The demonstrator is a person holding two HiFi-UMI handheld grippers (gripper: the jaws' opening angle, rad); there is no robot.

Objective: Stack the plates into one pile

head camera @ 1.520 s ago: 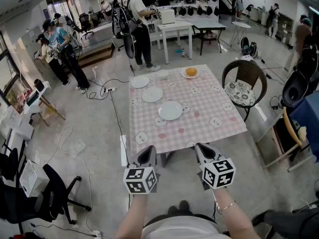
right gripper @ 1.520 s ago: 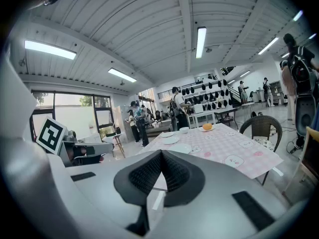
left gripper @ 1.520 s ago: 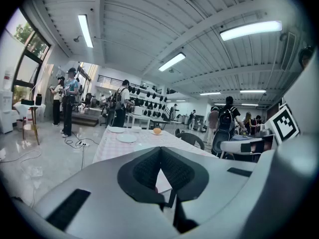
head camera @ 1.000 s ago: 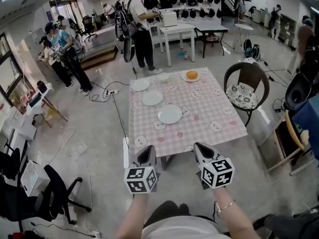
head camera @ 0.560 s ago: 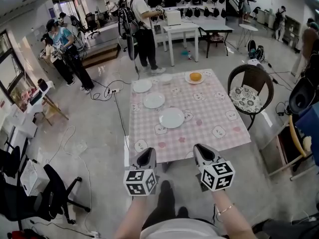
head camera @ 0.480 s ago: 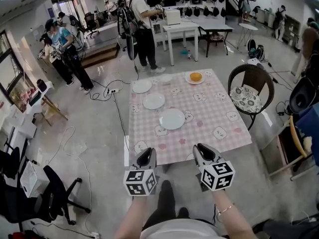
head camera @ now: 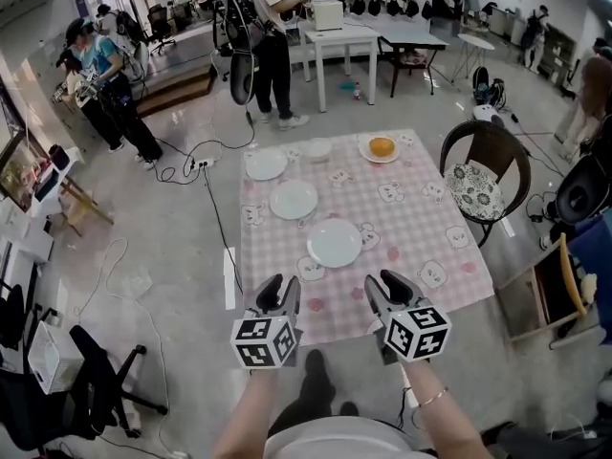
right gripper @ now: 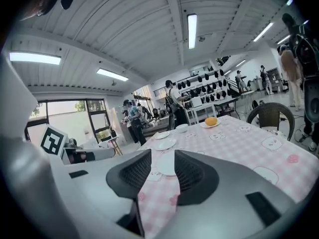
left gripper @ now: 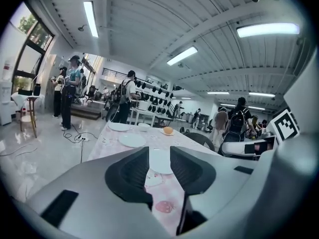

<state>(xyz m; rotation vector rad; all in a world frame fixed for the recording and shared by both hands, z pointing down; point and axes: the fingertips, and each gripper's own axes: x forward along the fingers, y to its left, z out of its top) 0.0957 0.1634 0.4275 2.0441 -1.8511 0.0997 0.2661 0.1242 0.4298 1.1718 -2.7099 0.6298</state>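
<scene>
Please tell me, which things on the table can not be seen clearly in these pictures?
1. Orange food: head view, too small to name.
2. Small bowl: head view, too small to see its inside.
3. Nearest plate: left gripper view, sides hidden by left gripper's opening, empty jaws.

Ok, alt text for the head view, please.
The left gripper and right gripper, both empty with jaws opening, hover at the near edge of a pink checked table. On it lie three separate white plates, a small bowl and a plate with a round orange item.
</scene>
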